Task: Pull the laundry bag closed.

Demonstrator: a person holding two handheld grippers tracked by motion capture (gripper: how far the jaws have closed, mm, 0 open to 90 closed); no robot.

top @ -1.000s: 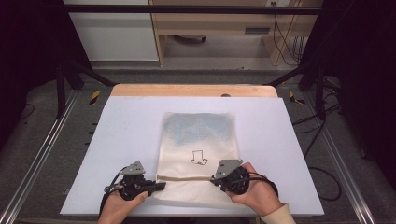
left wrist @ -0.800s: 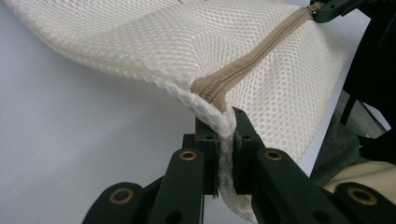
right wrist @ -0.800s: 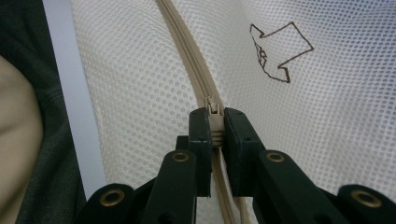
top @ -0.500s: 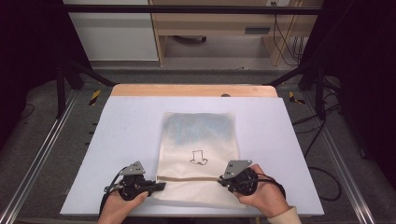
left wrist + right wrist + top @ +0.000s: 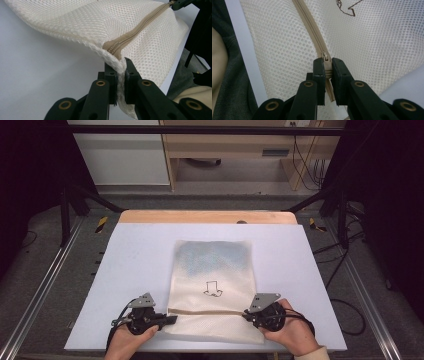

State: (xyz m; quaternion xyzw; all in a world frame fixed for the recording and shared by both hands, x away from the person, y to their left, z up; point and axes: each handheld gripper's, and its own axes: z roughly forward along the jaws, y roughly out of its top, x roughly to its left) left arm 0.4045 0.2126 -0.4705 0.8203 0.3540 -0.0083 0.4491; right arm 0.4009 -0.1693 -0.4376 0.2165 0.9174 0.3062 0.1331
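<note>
A cream mesh laundry bag lies flat in the middle of the table, with a small dark drawing on it and a tan zipper running across near its front end. My left gripper is shut on the bag's left edge where the zipper ends. My right gripper is shut on the zipper pull at the bag's right side. Something bluish shows through the mesh at the far end of the bag.
The bag lies on a pale blue-white tabletop with a wooden strip along its far edge. Metal rails run down both sides of the table. A grey sleeve shows at the left of the right gripper view.
My right gripper has moved to the right along the zipper line, from well inside the bag to its right edge. The left gripper has kept still on the left edge.
</note>
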